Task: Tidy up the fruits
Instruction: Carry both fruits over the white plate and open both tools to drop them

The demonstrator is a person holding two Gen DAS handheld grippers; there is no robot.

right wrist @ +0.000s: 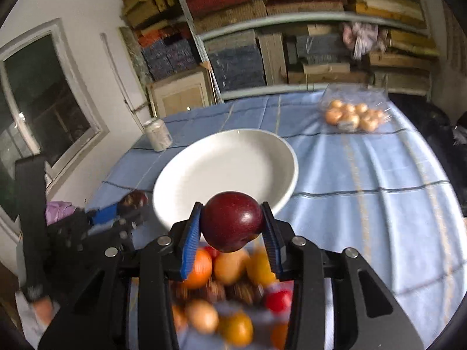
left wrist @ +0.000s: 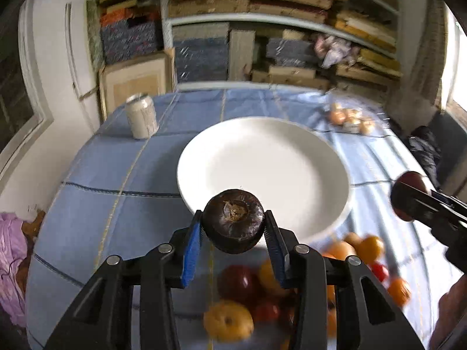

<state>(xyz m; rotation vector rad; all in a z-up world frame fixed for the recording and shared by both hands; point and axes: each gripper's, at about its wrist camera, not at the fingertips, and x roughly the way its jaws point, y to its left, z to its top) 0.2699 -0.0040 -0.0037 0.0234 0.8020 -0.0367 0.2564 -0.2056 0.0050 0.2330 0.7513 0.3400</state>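
My left gripper (left wrist: 233, 224) is shut on a dark purple-brown round fruit (left wrist: 233, 218) and holds it above the near rim of a white plate (left wrist: 262, 157). My right gripper (right wrist: 232, 224) is shut on a dark red plum (right wrist: 232, 220), held above the near rim of the same plate (right wrist: 227, 166). Each gripper shows in the other's view: the right one at the right edge (left wrist: 414, 198), the left one at the left (right wrist: 131, 207). A blurred pile of orange, yellow and red fruits (right wrist: 230, 291) lies below both grippers, also in the left wrist view (left wrist: 248, 288).
The table has a blue checked cloth (right wrist: 364, 175). A pale drink can (left wrist: 141, 116) stands at the back left. A clear bag of small yellowish fruits (right wrist: 353, 115) lies at the back right. Shelves stacked with cushions and boxes (right wrist: 292, 29) stand behind the table.
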